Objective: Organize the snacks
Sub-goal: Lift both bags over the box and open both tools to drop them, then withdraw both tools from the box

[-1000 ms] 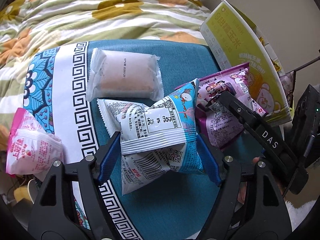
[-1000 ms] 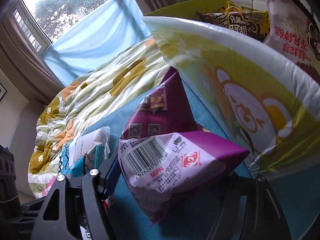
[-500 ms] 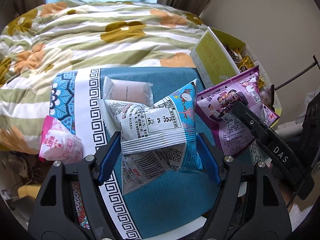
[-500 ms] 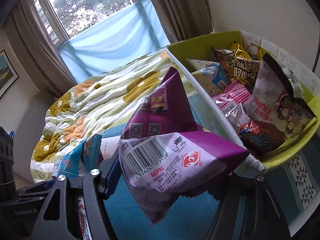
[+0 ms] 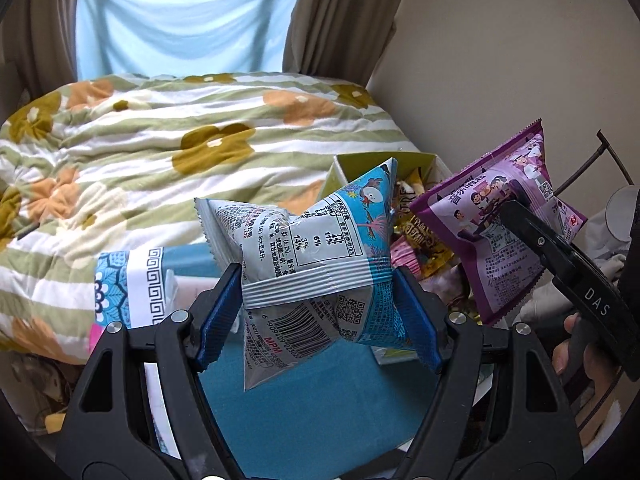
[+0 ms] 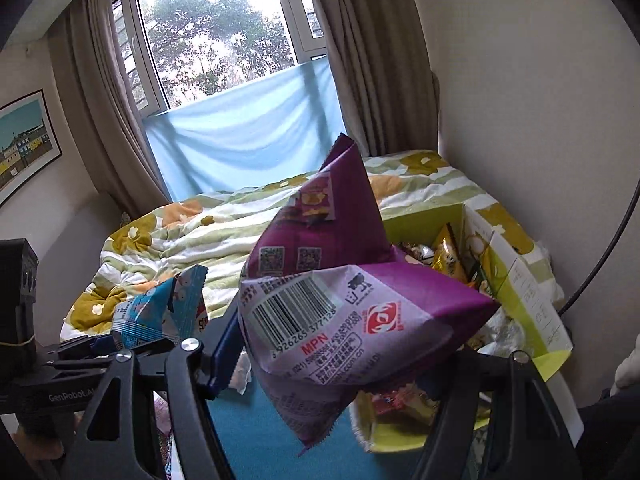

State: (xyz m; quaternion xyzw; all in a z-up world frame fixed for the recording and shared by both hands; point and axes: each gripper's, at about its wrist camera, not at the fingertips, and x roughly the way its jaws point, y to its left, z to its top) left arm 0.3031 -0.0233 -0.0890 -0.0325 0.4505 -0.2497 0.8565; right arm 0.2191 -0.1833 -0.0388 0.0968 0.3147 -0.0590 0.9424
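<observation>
We've got the left claw (image 5: 320, 300) clamped on the blue snack bag (image 5: 316, 252), right claw (image 6: 352, 344) clamped on the purple bag (image 6: 340, 312); snack box (image 6: 516, 300) at 3 o'clock w/ more snacks.

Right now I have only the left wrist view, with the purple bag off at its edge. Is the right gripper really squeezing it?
Observer: Yes. Its own camera shows the purple bag creased in the right gripper, a blue pad pressing its left side.
Operator: My blue bag looks firm. And the other pad?
Observer: Hidden behind the bag.
Operator: The bag hides the green box's right wall from me.
Observer: That wall stands upright, and the box is open on top.
</observation>
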